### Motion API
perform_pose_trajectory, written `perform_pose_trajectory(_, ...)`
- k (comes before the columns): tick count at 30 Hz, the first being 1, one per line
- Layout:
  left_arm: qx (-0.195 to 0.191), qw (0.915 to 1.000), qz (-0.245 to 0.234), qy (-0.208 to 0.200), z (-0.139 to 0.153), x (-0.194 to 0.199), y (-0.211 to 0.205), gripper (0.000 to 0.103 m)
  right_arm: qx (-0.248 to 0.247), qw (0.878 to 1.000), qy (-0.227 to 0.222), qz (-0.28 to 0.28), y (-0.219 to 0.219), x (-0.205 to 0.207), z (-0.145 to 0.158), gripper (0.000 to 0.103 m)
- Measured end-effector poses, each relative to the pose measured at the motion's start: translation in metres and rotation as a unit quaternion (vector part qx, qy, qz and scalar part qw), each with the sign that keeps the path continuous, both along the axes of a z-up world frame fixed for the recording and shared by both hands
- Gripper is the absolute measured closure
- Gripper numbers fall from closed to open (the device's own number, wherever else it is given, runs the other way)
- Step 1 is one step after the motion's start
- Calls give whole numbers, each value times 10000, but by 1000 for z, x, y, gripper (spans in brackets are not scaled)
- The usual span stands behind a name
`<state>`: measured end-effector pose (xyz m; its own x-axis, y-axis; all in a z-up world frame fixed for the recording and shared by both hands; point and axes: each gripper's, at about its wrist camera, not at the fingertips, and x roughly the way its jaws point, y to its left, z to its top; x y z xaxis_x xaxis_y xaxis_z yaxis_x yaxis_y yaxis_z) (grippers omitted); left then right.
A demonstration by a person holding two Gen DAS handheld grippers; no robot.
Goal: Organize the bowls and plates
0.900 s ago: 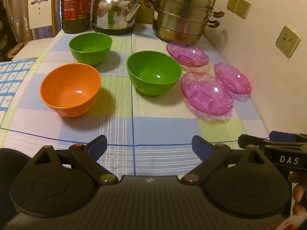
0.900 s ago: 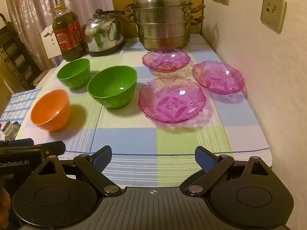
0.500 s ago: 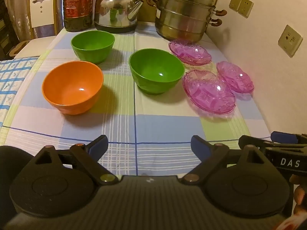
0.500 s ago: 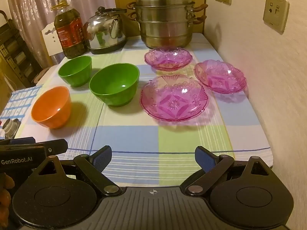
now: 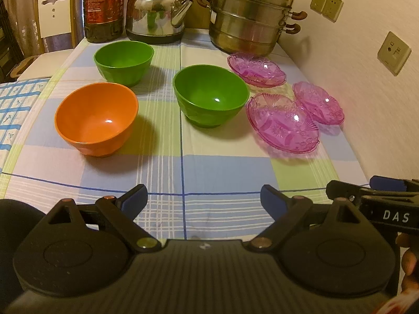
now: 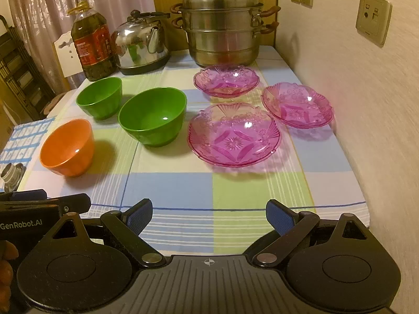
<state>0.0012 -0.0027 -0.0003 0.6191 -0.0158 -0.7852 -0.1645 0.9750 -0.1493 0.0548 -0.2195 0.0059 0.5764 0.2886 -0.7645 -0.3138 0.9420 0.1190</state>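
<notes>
- Checked cloth in blue, green and white (image 5: pixel 183 172) covers the table, which runs against a pale wall on the right.
- At the far end stand an oil bottle (image 6: pixel 93 49), a steel kettle (image 6: pixel 140 44) and a stacked steel steamer pot (image 6: pixel 222 26).
- Left gripper (image 5: pixel 204 200) hovers over the near edge of the cloth, its blue-padded fingers spread wide with nothing between them.
- Ahead of it to the left sits the orange bowl (image 5: pixel 97 123); beyond that, the small green bowl (image 5: pixel 123 61).
- Almost straight ahead is the large green bowl (image 5: pixel 210 99), upright like the others and apart from them.
- Right gripper (image 6: pixel 209 216) is also spread wide and holds nothing, low over the near edge.
- Straight ahead of it lies the large pink glass plate (image 6: pixel 234 134), just beside the large green bowl.
- Farther off are two smaller pink plates, one ahead (image 6: pixel 226 79) near the steamer pot, one to the right (image 6: pixel 297 106) near the wall.
</notes>
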Motion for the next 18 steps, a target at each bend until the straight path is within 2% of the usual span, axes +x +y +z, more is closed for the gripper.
perform_pose_trajectory(18,-36,10000,5,3,-1,0,1,11,-31,10000,8,-26,0,-1,0,10)
